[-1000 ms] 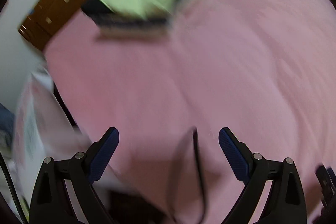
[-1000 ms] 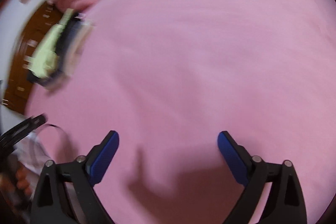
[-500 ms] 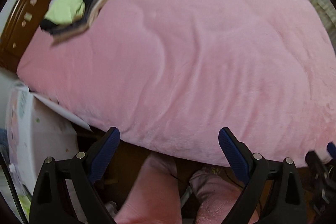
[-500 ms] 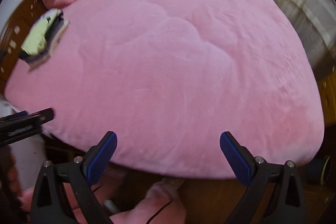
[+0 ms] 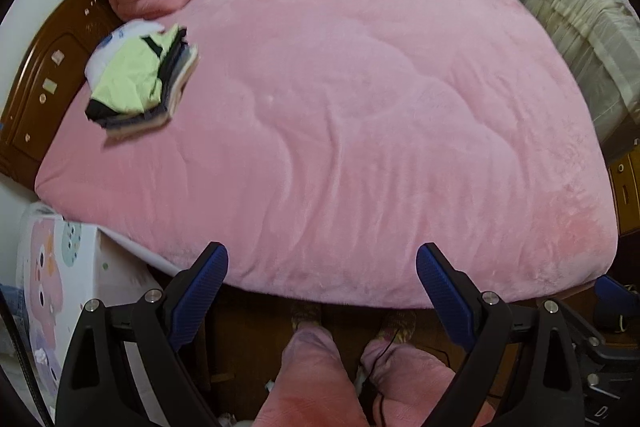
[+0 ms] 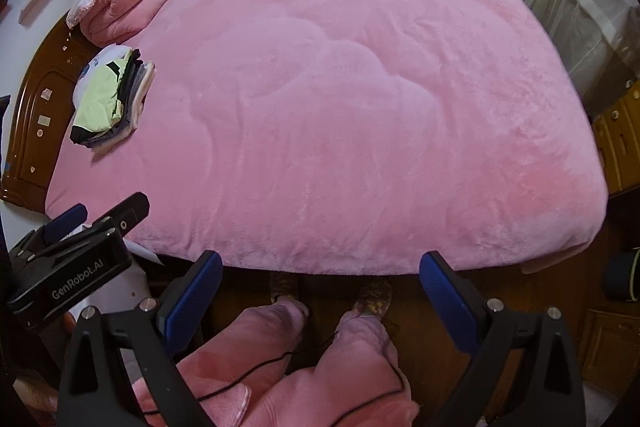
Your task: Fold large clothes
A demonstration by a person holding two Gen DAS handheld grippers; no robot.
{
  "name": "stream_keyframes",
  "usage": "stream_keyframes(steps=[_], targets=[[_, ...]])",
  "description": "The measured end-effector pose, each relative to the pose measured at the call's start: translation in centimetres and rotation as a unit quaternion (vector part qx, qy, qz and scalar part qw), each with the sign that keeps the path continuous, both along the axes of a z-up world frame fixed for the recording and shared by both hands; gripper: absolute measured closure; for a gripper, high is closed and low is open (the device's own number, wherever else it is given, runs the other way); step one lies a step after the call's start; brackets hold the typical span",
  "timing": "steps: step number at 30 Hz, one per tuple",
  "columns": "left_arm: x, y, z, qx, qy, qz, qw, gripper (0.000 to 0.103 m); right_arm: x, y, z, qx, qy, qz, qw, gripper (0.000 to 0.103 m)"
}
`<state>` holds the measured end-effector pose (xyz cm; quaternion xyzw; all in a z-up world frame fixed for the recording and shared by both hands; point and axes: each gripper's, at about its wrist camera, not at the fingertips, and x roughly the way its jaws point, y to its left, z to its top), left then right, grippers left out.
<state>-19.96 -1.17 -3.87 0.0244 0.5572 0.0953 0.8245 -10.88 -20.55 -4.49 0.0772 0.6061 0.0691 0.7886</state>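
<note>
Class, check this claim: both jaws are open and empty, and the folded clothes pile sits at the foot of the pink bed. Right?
Not quite. The pile sits by the headboard, beside the pillows, as the left wrist view shows. Both jaws are open and empty.

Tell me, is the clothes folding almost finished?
Looks nearly finished, maybe done. A stack of folded clothes sits on the pink blanket near the wooden headboard. The left gripper and right gripper are open and empty. No unfolded clothes are visible.
</note>
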Motion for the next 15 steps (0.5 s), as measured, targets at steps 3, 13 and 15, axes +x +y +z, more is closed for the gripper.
stream_keyframes(steps=[3,13,15], targets=[[-0.3,0.2,1.7,0.002,-0.028,-0.01,0.9996,0.008,-0.3,0.4,1.8,-0.005,-0.031,-0.013,0.999,0.004],[0.3,1.8,3.4,-0.03,-0.066,-0.046,0.9963,0.006,-0.3,4.2,4.9,-0.039,-0.118,-0.003,0.992,0.004],[0.5,2.3,3.4,-0.029,-0.068,-0.047,0.9961,0.002,0.0,4.5,5.0,-0.038,-0.12,-0.008,0.992,0.003]])
